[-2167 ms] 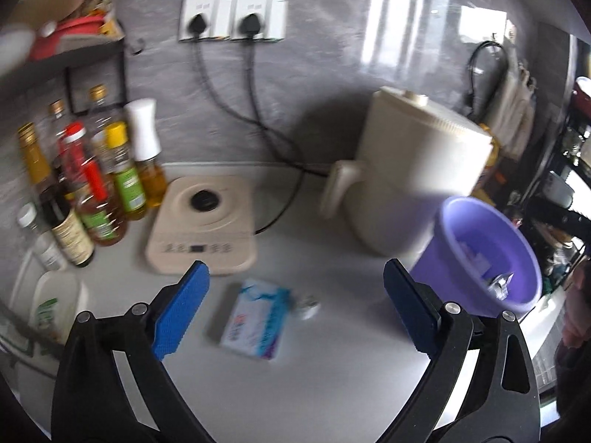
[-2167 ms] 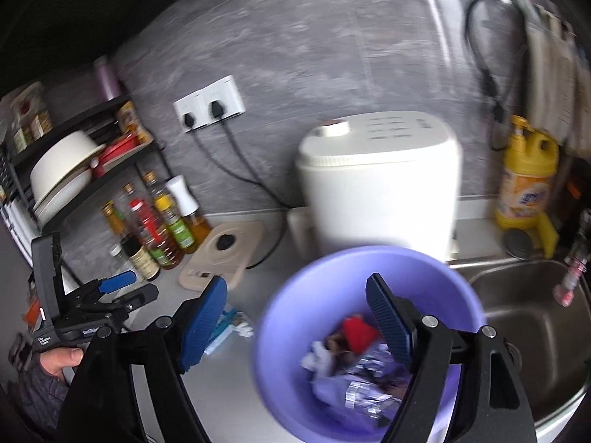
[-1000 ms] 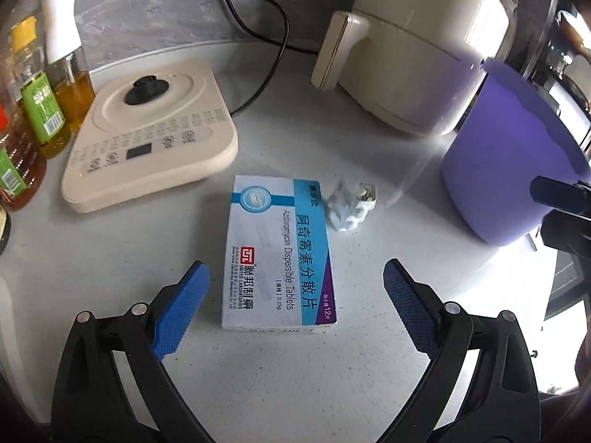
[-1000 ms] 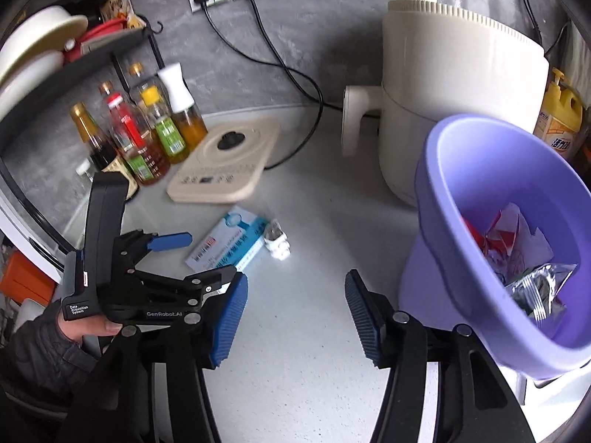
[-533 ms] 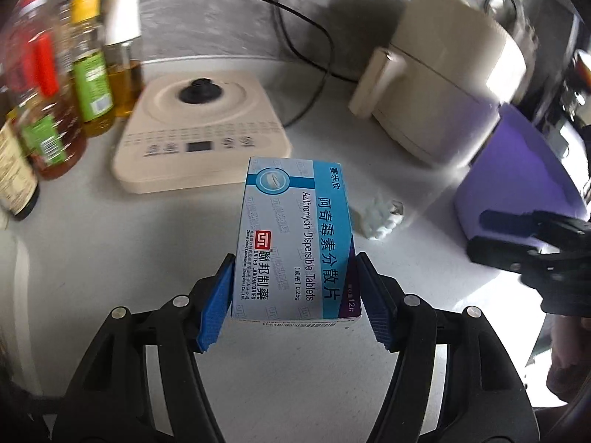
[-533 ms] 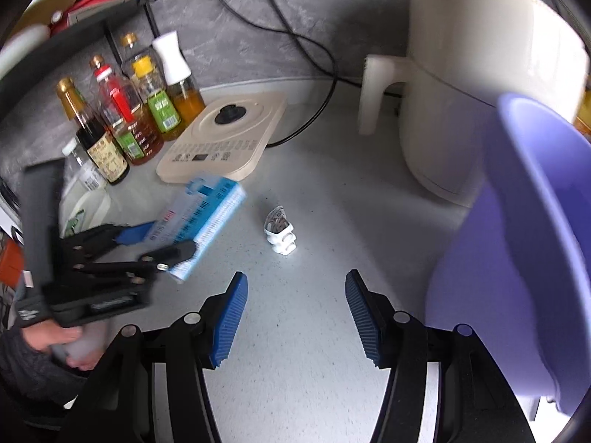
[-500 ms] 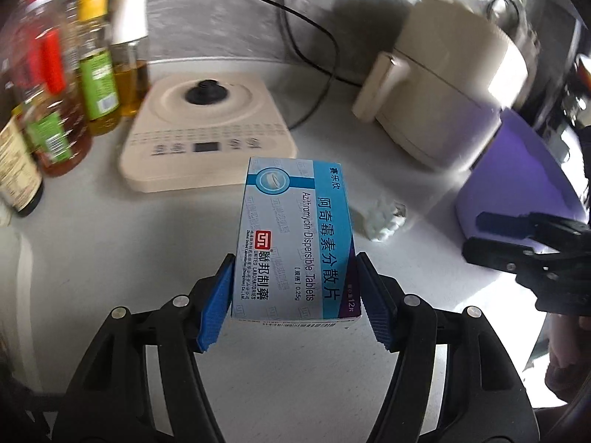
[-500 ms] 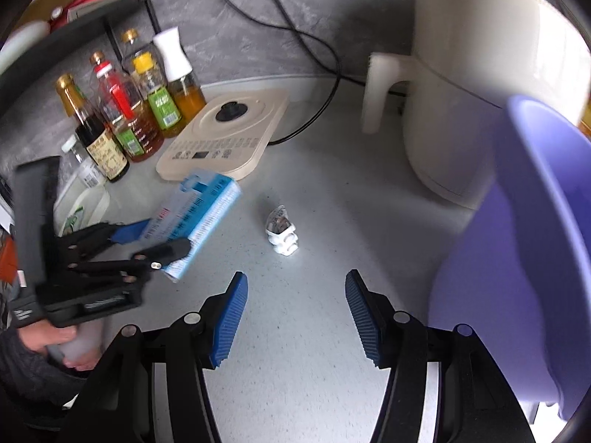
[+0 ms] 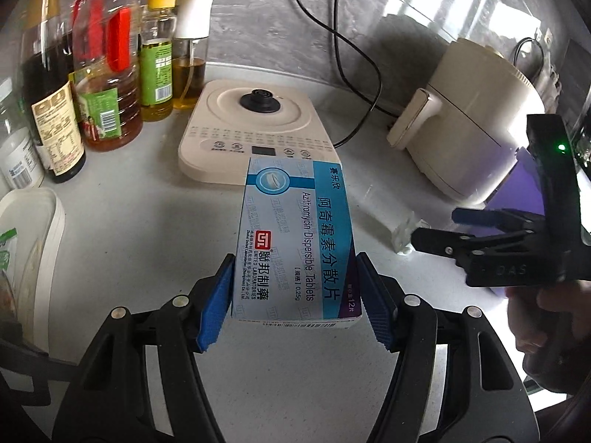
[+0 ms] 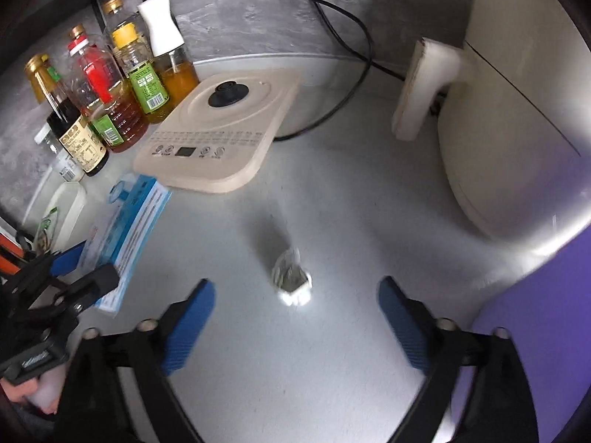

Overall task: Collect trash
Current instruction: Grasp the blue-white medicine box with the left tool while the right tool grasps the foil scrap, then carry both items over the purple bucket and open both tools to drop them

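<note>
- Fingers (image 9: 218, 302) of the left gripper (image 9: 295, 304) are seen in the left wrist view clamped on the medicine box (image 9: 295, 243), which is now held clear above the tabletop (image 9: 140, 229); a second ago it lay flat between spread fingers. One piece of trash is thus secured, and the purple bin (image 9: 524, 184) is judged its destination.
- In the right wrist view, the right gripper (image 10: 295, 317) is held wide and empty over the crumpled wrapper (image 10: 290, 280), brought far closer than before, so its pickup seems next.
</note>
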`<state>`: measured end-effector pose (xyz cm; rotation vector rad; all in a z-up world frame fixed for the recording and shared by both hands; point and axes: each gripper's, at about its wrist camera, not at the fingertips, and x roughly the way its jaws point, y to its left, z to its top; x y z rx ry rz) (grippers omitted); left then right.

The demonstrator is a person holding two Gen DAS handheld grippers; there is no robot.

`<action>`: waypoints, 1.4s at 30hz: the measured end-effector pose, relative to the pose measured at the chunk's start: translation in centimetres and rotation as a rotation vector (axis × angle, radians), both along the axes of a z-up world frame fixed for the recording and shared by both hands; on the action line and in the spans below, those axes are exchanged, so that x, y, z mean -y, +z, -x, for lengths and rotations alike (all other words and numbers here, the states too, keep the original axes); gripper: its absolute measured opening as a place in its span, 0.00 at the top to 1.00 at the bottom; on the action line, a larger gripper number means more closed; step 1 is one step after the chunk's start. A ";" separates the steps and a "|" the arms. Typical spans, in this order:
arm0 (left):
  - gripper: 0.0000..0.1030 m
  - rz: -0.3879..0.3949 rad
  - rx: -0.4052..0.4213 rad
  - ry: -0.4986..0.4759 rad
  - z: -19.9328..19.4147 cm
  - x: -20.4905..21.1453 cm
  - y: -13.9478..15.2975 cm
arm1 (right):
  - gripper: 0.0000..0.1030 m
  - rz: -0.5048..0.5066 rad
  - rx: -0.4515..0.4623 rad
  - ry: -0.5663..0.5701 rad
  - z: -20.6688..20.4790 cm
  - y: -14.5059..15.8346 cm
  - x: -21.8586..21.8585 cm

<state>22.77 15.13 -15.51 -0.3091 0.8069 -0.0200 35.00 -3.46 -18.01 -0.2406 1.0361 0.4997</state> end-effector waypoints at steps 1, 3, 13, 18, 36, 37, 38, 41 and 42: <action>0.38 0.001 0.000 0.001 0.1 -0.1 0.1 | 0.08 0.006 0.010 0.011 -0.1 -0.2 -0.3; 0.37 -0.002 0.005 0.004 0.2 -0.1 0.4 | 0.47 0.019 0.005 0.029 -0.4 -0.9 -0.7; 0.37 -0.021 0.077 -0.014 0.0 0.6 4.3 | 0.81 -0.082 0.047 0.090 2.8 3.4 0.8; 0.37 -0.039 0.145 -0.054 -0.1 2.1 7.7 | 0.80 -0.170 0.138 0.087 4.8 8.5 2.4; 0.37 -0.048 0.257 -0.235 -2.8 11.4 14.5 | 0.79 -0.292 0.342 -0.115 5.5 18.4 15.2; 0.37 -0.044 0.258 -0.242 -2.9 12.0 14.7 | 0.79 -0.293 0.343 -0.128 5.3 18.5 16.1; 0.37 -0.040 0.260 -0.248 -3.1 12.6 14.9 | 0.79 -0.291 0.344 -0.144 5.1 18.6 17.2; 0.37 -0.042 0.272 -0.272 -3.4 14.7 15.9 | 0.79 -0.297 0.342 -0.172 4.6 19.0 19.8; 0.37 -0.042 0.274 -0.277 -3.5 15.2 16.1 | 0.79 -0.301 0.341 -0.179 4.5 19.0 20.6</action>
